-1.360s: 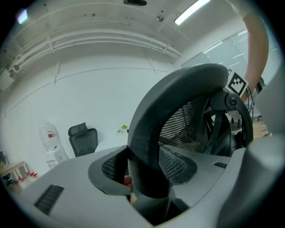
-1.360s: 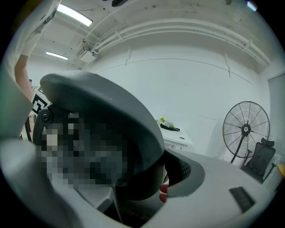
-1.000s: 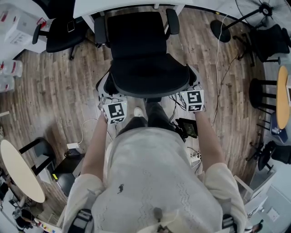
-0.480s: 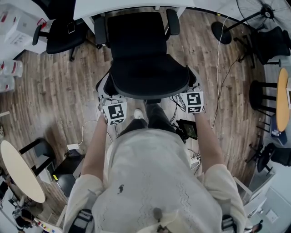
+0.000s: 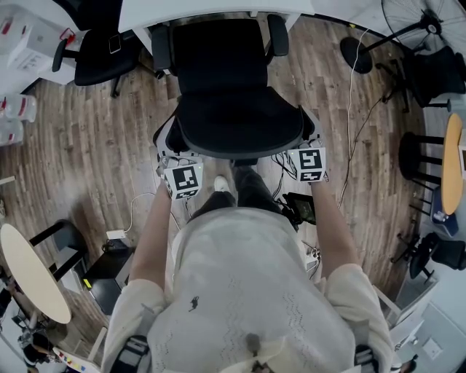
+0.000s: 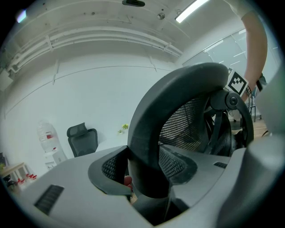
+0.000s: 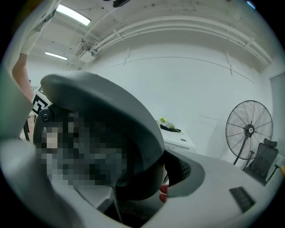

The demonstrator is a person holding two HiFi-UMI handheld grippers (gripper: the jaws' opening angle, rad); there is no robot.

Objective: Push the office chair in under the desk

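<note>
Left gripper [image 5: 172,151] and right gripper [image 5: 309,138] are each clamped on the top rim of the backrest [image 5: 240,124], one per corner and equally near. The chair [image 5: 218,62] is straight ahead, seat front at the desk [image 5: 211,9] edge. Push straight forward, evenly on both sides.

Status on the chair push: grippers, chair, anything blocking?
Left gripper and right gripper clamped on the office chair's backrest rim. Seat front at the desk edge, not fully under. Other chair stands off to the side, nothing seen between.
</note>
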